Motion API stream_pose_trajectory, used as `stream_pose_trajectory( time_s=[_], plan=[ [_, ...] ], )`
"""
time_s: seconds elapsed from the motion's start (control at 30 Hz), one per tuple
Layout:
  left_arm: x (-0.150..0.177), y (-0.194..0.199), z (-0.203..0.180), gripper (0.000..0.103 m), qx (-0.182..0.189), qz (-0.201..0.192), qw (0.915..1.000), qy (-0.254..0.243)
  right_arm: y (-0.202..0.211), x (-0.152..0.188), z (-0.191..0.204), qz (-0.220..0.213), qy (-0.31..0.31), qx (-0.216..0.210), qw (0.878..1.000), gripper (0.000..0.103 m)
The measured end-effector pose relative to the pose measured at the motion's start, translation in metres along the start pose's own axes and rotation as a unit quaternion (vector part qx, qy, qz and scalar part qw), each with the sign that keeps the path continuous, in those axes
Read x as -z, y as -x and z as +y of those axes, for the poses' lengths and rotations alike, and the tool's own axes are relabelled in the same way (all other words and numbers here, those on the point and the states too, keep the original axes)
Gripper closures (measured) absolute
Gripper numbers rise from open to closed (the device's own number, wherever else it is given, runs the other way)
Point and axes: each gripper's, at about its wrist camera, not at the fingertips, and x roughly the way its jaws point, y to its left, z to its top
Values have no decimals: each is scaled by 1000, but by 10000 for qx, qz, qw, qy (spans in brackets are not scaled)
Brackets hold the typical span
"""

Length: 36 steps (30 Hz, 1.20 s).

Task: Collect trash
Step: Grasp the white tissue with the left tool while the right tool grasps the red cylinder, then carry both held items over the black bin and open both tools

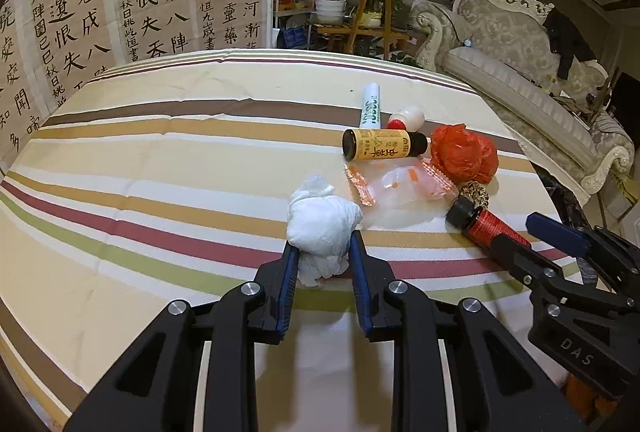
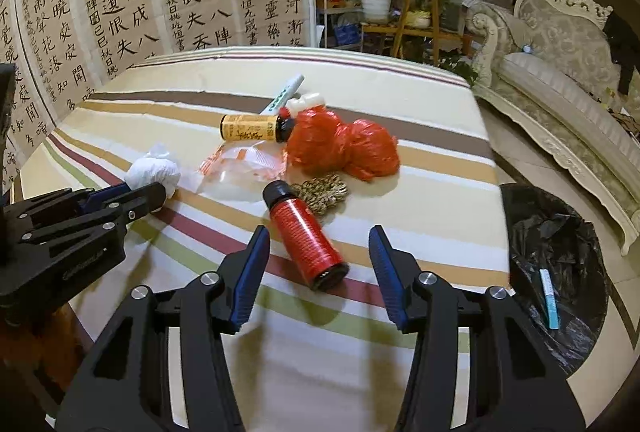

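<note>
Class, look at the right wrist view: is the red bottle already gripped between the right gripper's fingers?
No. The red bottle lies on the striped tablecloth between the open right gripper, touching neither finger.

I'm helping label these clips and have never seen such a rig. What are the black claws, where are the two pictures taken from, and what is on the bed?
The claws are two hand-held grippers, one in each of a person's hands. Each picture comes from a camera on one gripper, looking along its jaws.

In the left view, the left gripper has its jaws shut on a crumpled white tissue wad.

In the right view, the right gripper is open, its jaws on either side of a red bottle with a black cap, not touching it.

On the striped cloth also lie a yellow-labelled brown bottle, a crumpled red plastic bag and a clear wrapper.
</note>
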Motion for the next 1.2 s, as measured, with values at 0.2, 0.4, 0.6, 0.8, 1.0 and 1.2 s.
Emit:
stream_pose_trajectory(
  time_s=[0.2, 0.4, 0.6, 0.8, 1.0, 1.2],
  plan=[
    [1, 2, -1, 77, -57, -46, 10000, -57, -4, 1, 5, 150, 53, -105, 9998, 75],
    [2, 4, 0, 77, -77, -59, 9999, -34, -2, 7, 11, 281, 47, -354, 9990, 76],
    [3, 7, 3, 77, -112, -94, 9999, -3, -1, 5, 13, 243, 43, -347, 9991, 74],
    [4, 8, 5, 77, -131, -131, 9998, 32, -5, 0, 18, 232, 77, -391, 9989, 74],
    [5, 11, 3, 77, -160, -179, 9997, 14, -8, 1, 26, 247, 204, -382, 9988, 79],
    [7, 16, 1, 77, -62, -248, 9996, 77, 4, 3, 20, 46, 111, -369, 9992, 80]
  ],
)
